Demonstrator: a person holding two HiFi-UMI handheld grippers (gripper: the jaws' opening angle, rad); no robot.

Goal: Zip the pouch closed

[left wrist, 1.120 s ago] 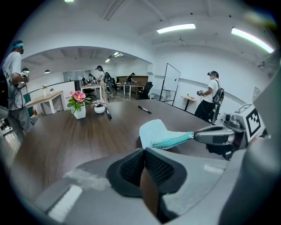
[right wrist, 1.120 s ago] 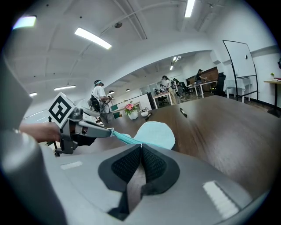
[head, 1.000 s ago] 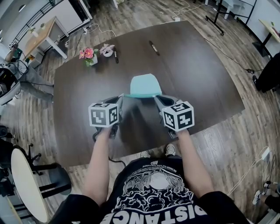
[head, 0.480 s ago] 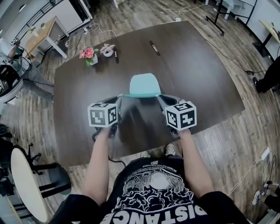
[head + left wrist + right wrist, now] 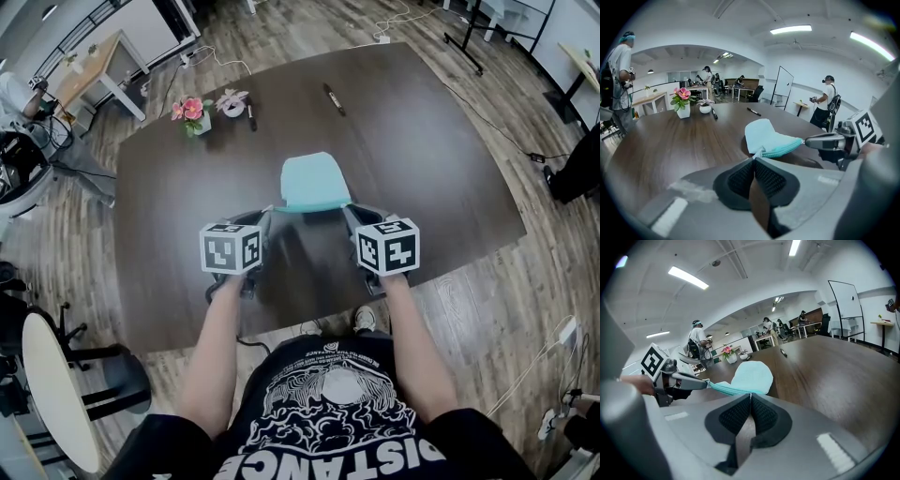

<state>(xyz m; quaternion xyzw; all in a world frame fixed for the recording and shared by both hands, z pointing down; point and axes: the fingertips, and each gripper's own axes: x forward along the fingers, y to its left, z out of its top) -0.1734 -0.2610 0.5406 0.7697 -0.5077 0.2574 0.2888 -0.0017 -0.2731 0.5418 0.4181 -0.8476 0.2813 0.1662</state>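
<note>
The pouch (image 5: 314,183), pale turquoise, sat near the middle of the wide dark wooden table (image 5: 427,155). Its teal zipper edge faced the person and was stretched straight between the two grippers. Whether its far end touched the tabletop I could not tell. The left gripper (image 5: 266,209) came in from the pouch's seven o'clock. Its jaws were clenched on a small pale tab at the left end of the zipper edge, which the left gripper view showed pinched at the jaw tips (image 5: 754,158). The right gripper (image 5: 345,208) came in from five o'clock, jaws likewise clamped together, grasping the right end of the same edge (image 5: 750,394). Each gripper view showed the other gripper's tip meeting the zipper line. At the pouch's ten o'clock, well apart from it, stood a small white pot of pink flowers (image 5: 192,116). Just beside that, toward its one o'clock, were a small white dish (image 5: 232,105) and a dark pen (image 5: 250,116). A second dark pen (image 5: 334,99) lay alone at the pouch's twelve o'clock, near the far edge.
</note>
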